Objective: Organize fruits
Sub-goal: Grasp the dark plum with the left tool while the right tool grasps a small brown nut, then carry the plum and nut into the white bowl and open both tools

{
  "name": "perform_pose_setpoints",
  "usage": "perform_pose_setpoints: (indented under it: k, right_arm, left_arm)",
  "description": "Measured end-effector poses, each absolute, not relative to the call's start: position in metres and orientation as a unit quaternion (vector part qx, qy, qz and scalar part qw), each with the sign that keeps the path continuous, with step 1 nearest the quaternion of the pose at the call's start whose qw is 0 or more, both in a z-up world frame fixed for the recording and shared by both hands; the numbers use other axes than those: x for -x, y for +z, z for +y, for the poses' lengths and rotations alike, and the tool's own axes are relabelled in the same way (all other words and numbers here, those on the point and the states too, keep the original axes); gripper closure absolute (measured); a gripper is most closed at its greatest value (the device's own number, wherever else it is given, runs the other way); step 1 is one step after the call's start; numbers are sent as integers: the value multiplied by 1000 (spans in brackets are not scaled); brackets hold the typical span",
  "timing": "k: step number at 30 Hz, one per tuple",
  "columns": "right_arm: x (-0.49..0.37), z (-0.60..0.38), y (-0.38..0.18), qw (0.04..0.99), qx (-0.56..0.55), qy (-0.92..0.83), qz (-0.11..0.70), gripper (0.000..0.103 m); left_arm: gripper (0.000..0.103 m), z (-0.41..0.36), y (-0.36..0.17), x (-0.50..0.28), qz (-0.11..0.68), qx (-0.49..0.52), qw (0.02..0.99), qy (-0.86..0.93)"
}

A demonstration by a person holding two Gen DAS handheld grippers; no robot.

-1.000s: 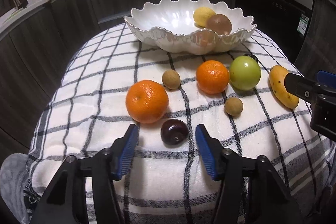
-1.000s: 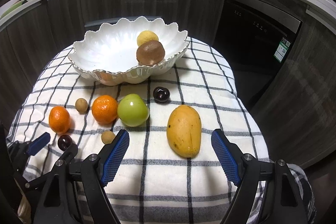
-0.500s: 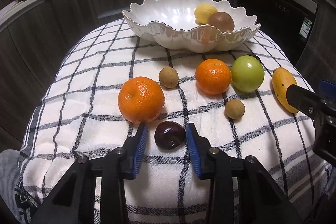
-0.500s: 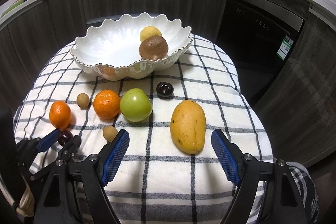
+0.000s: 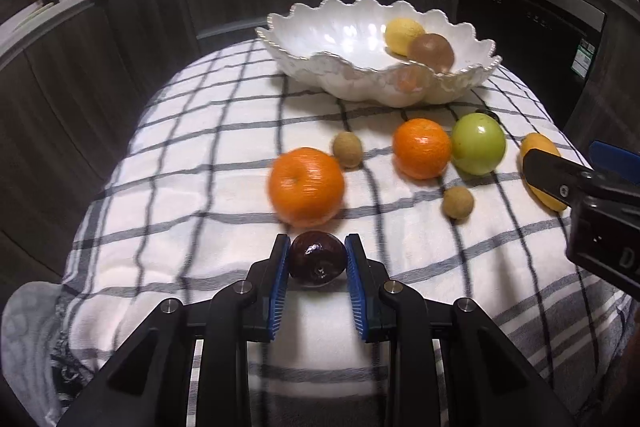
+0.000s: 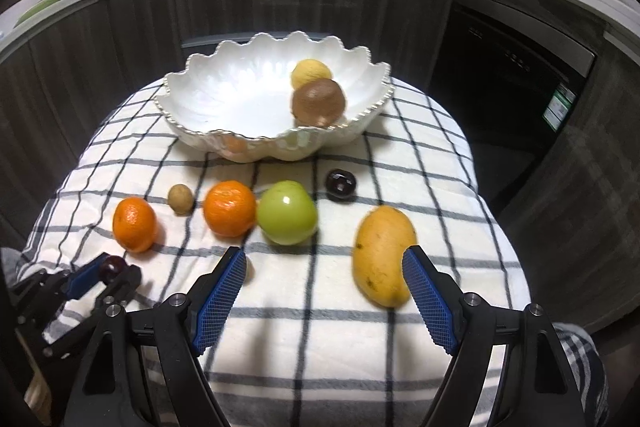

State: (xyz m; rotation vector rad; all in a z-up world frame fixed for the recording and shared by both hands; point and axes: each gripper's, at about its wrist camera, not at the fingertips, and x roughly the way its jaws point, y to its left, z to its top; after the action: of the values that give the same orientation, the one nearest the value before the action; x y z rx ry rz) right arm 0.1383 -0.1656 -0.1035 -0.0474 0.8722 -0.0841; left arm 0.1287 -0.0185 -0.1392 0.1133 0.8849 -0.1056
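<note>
Your left gripper (image 5: 318,261) is clamped on the dark plum (image 5: 318,258), sitting on the checked cloth (image 5: 180,187) right at 6 o'clock from the big orange (image 5: 306,185). It looks light, glossy and soft, so I'd squeeze gently across its widest part. Right gripper (image 6: 324,291) hangs wide open, the mango (image 6: 382,255) touching its right pad, ungripped. No readable writing anywhere, just a blurry sticker.

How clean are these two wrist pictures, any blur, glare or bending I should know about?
Left wrist view: strong fisheye bending with dark corners, the big orange and the cloth lines smeared by motion blur, glare spots inside the white bowl. Right wrist view: the same bending, the mango and green fruit slightly soft, with a small highlight on the green fruit.
</note>
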Motion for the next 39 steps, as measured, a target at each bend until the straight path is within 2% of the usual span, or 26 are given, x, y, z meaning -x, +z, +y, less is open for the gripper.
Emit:
perform_pose_setpoints:
  k: [10, 12, 17, 27, 28, 39]
  right_arm:
    - [-156, -139, -121, 901, 32, 0, 433, 24]
    - [-159, -135, -125, 898, 34, 6, 439, 31]
    - [-168, -124, -140, 886, 36, 22, 462, 56]
    - [-172, -123, -158, 876, 30, 32, 480, 73]
    - [-171, -124, -158, 876, 28, 36, 480, 79]
    - [-166, -126, -138, 884, 11, 47, 466, 79]
  left_arm:
    - [75, 13, -131, -129, 409, -44, 911, -4]
    - [75, 18, -130, -130, 408, -38, 912, 2]
    - [75, 31, -129, -132, 408, -22, 913, 15]
    - [75, 36, -125, -132, 402, -15, 915, 15]
    - [75, 35, -125, -131, 401, -16, 916, 15]
    - [75, 30, -124, -130, 399, -24, 916, 12]
